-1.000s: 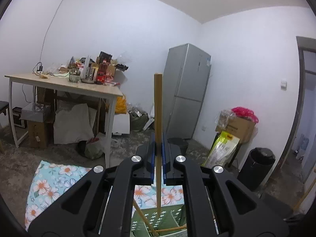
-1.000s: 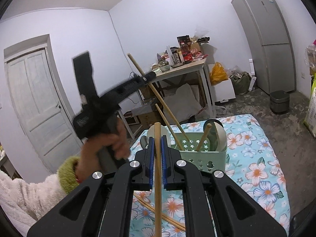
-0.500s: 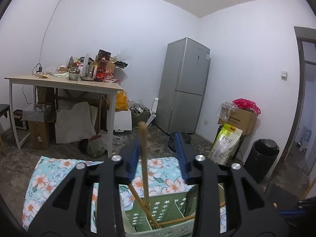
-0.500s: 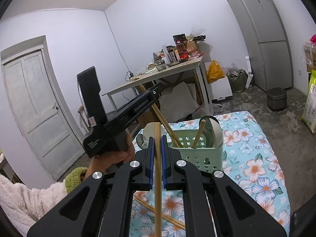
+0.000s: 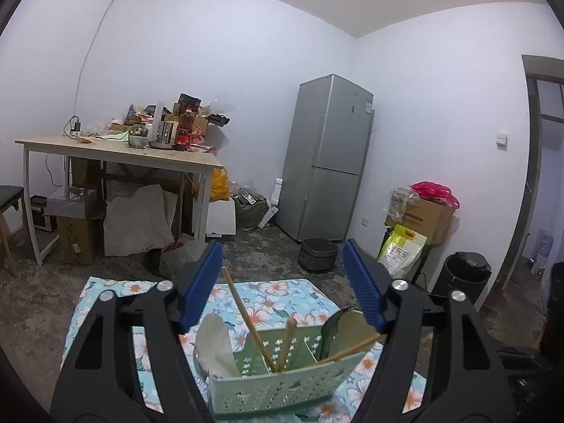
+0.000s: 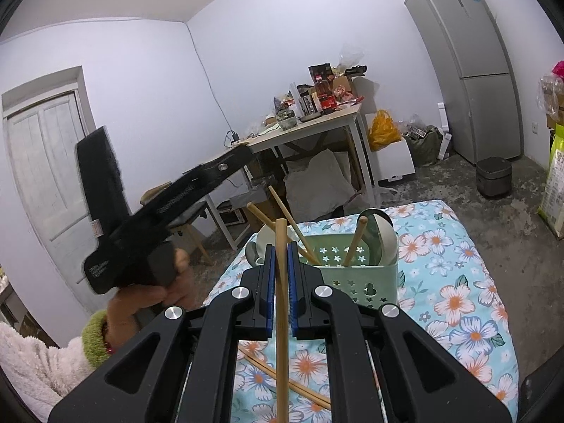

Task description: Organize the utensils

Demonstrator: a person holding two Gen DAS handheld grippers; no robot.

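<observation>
A green utensil basket [image 5: 282, 386] stands on the floral-cloth table [image 5: 105, 317]; it also shows in the right wrist view [image 6: 356, 275]. It holds several wooden chopsticks [image 5: 246, 317], a white spoon [image 5: 213, 345] and a dark ladle [image 5: 340, 328]. My left gripper [image 5: 282, 282] is open and empty above the basket; from the right wrist view it hangs left of the basket [image 6: 225, 165]. My right gripper [image 6: 281, 268] is shut on a wooden chopstick [image 6: 282, 303], held upright in front of the basket. Two more chopsticks [image 6: 285, 380] lie on the cloth below it.
A cluttered wooden table [image 5: 116, 151], a grey fridge [image 5: 328, 162], boxes and bags [image 5: 419, 218] and a black bin [image 5: 461, 275] stand beyond the table. A white door [image 6: 46, 183] is at the left.
My left gripper opened and let its chopstick drop into the basket, then drew back and up. My right gripper keeps its chopstick and stays almost still.
</observation>
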